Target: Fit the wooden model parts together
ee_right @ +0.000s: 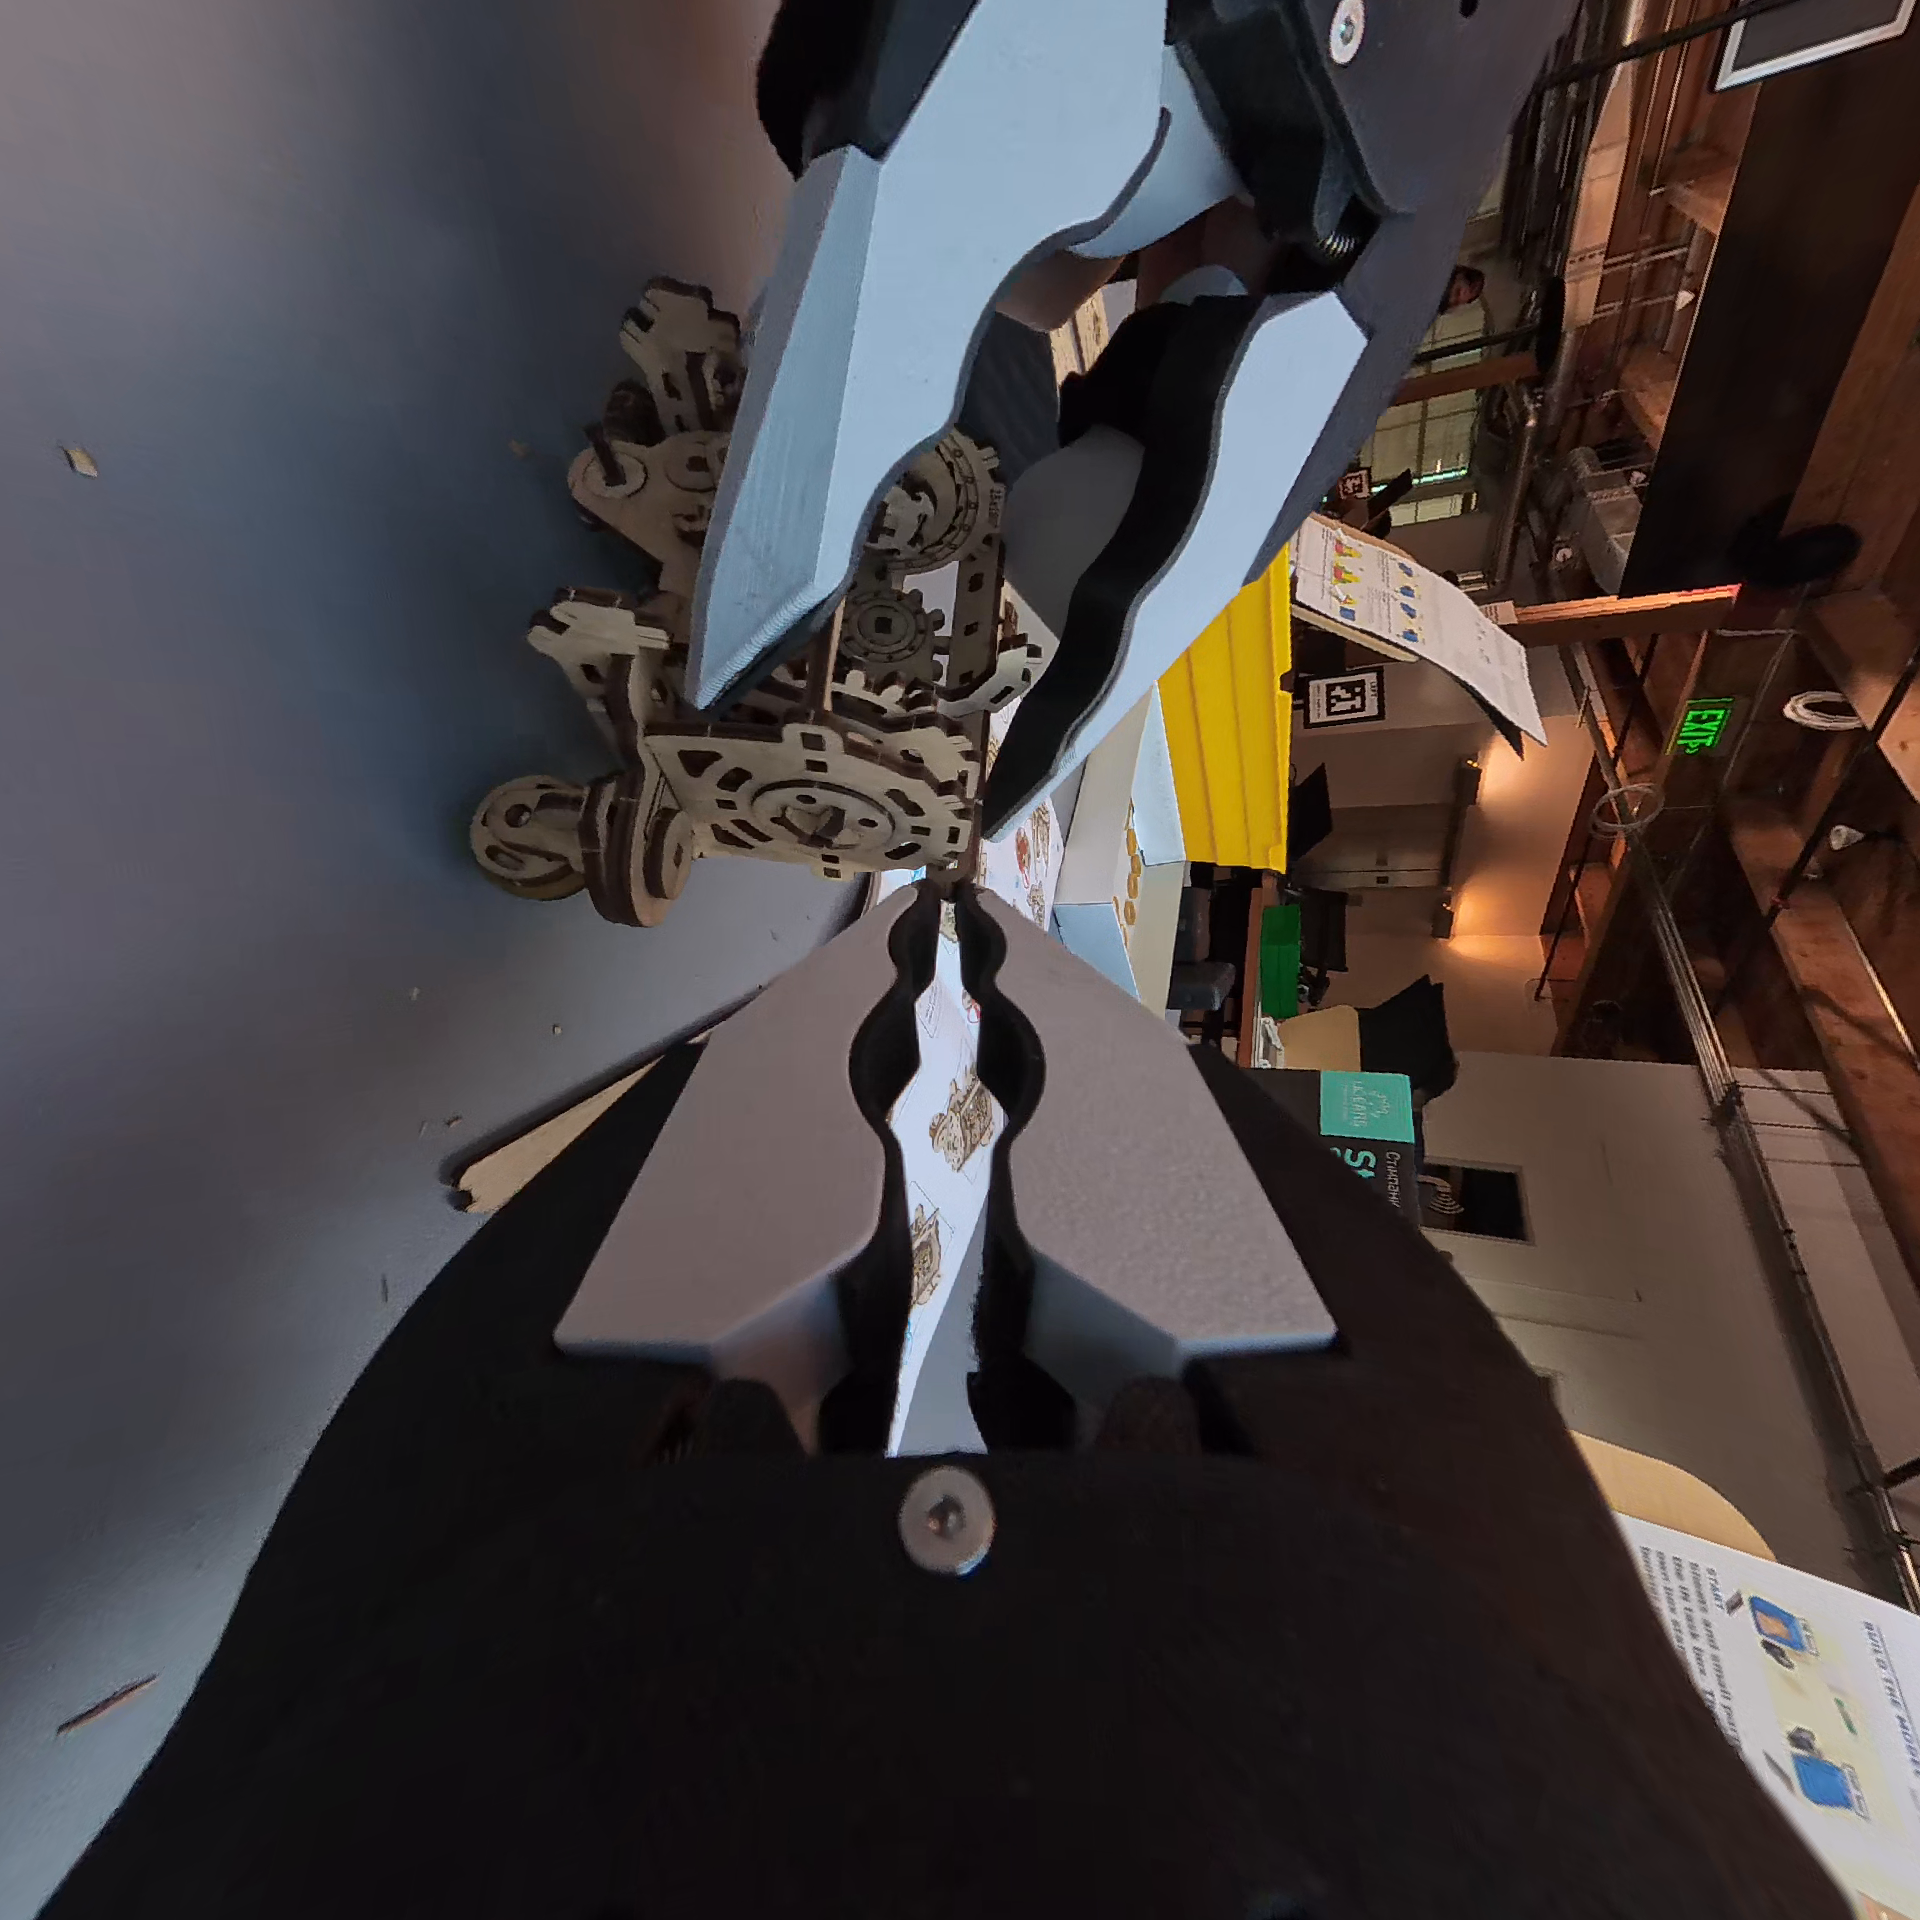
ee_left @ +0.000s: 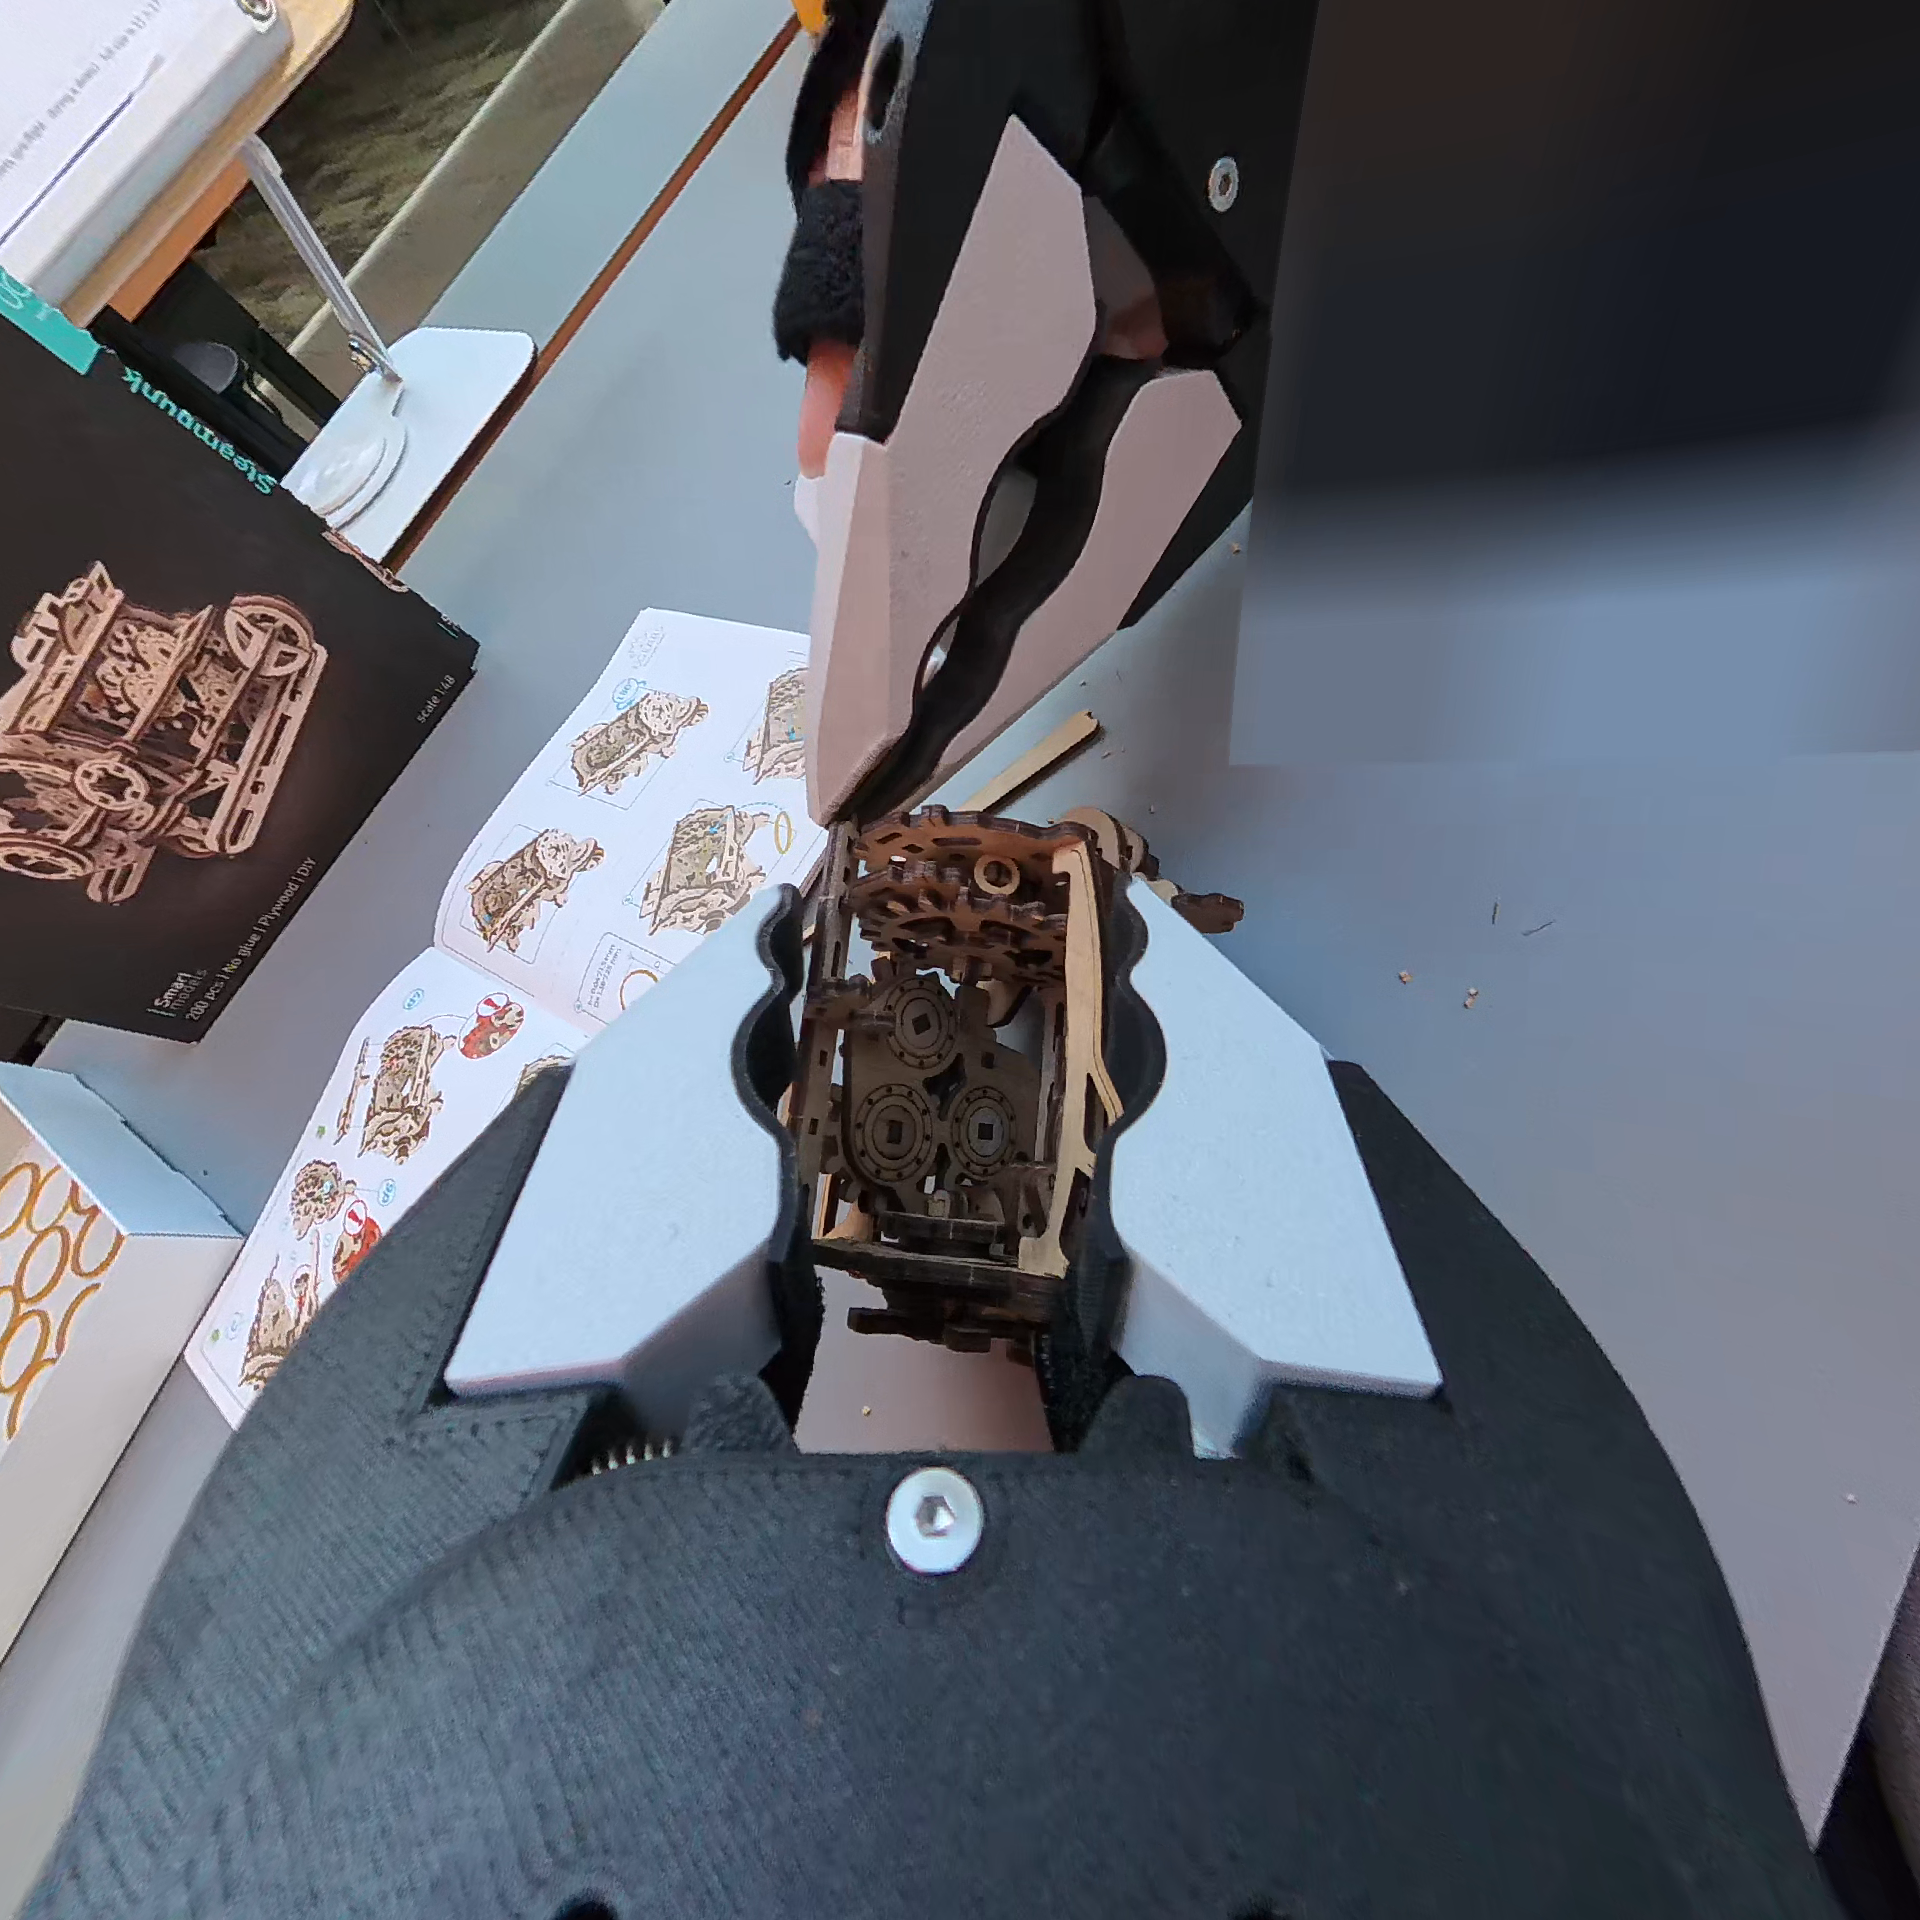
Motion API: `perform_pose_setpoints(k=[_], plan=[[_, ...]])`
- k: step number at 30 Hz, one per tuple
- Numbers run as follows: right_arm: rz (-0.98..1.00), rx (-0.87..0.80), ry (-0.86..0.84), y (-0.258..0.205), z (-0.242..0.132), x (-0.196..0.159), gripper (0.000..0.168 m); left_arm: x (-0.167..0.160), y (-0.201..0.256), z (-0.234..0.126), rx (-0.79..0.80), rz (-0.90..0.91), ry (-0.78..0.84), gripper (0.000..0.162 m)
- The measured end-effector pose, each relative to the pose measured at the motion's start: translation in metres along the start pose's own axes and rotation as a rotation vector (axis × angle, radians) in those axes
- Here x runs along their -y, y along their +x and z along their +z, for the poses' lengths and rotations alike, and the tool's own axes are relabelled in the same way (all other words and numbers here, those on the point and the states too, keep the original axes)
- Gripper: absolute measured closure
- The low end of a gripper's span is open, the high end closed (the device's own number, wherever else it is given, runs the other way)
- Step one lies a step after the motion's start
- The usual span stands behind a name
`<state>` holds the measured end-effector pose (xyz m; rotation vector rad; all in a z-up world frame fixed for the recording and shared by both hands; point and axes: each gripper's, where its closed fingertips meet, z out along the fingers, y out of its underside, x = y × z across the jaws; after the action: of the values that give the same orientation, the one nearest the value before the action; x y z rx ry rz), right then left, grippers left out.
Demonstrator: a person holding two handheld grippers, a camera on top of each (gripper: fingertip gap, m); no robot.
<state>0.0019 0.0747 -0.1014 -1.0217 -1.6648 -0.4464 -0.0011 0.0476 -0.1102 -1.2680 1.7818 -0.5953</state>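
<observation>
The wooden model, a laser-cut box frame full of gears, is clamped between the fingers of my left gripper, held just above the grey table. In the right wrist view the model shows its wheels and gear plate, with the left gripper closed around it. My right gripper has its tips pinched together on a thin dark wooden piece at the model's corner. From the left wrist view, the right gripper comes down from above onto the model's far left corner.
An open instruction booklet, a black kit box and a white box with gold rings lie to the left. A loose wooden strip lies behind the model, also in the right wrist view. Wood crumbs dot the table.
</observation>
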Motion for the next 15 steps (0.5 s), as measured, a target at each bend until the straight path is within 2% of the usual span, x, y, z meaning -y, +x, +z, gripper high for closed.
perform_pose_setpoints(k=[15], plan=[[-0.101,-0.064,-0.028,0.0017,-0.0007,0.0045,0.166,0.0004,0.0027,-0.0024,-0.03,0.038,0.035,0.107]])
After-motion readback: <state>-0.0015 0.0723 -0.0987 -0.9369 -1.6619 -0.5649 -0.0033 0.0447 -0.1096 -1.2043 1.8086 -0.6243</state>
